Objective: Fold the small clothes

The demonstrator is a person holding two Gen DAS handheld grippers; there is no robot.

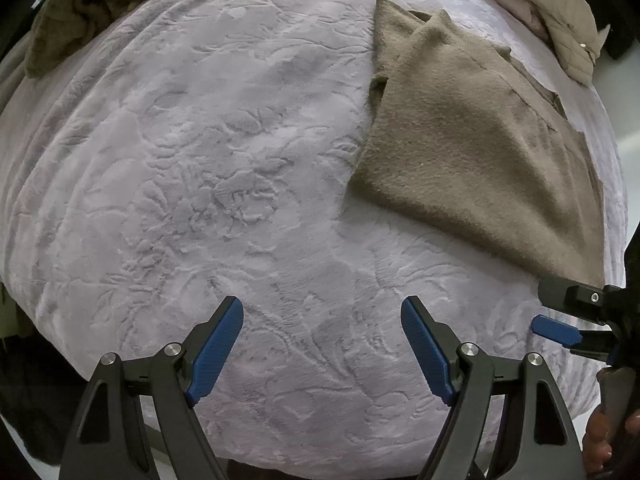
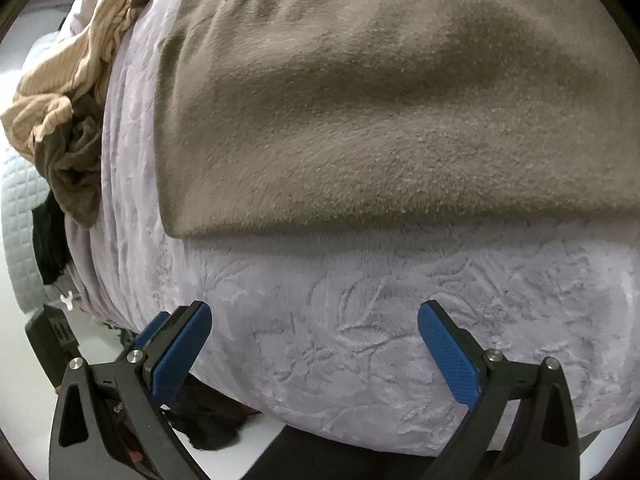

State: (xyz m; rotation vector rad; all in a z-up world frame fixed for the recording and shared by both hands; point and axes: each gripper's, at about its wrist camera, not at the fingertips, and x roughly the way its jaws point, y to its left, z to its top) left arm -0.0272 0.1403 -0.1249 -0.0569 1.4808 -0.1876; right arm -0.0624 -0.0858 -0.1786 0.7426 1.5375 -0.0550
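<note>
A taupe fuzzy garment [image 1: 480, 152] lies folded and flat on the lilac embossed blanket [image 1: 220, 180], at the right of the left wrist view. My left gripper [image 1: 322, 312] points down over bare blanket left of the garment, jaws wide apart and holding nothing. The right gripper [image 1: 548, 308] shows at that view's right edge, just off the garment's near corner. In the right wrist view the garment [image 2: 380, 120] fills the upper half, its near edge a short way beyond my right gripper [image 2: 314, 316], which stands open over the blanket [image 2: 360, 320] with nothing between its blue pads.
An olive crumpled cloth [image 1: 92, 4] lies at the far left corner, a beige quilted garment [image 1: 560, 12] at the far right. In the right wrist view a tan ribbed cloth [image 2: 80, 72] and an olive one [image 2: 72, 168] sit at the blanket's left edge, above a pale floor.
</note>
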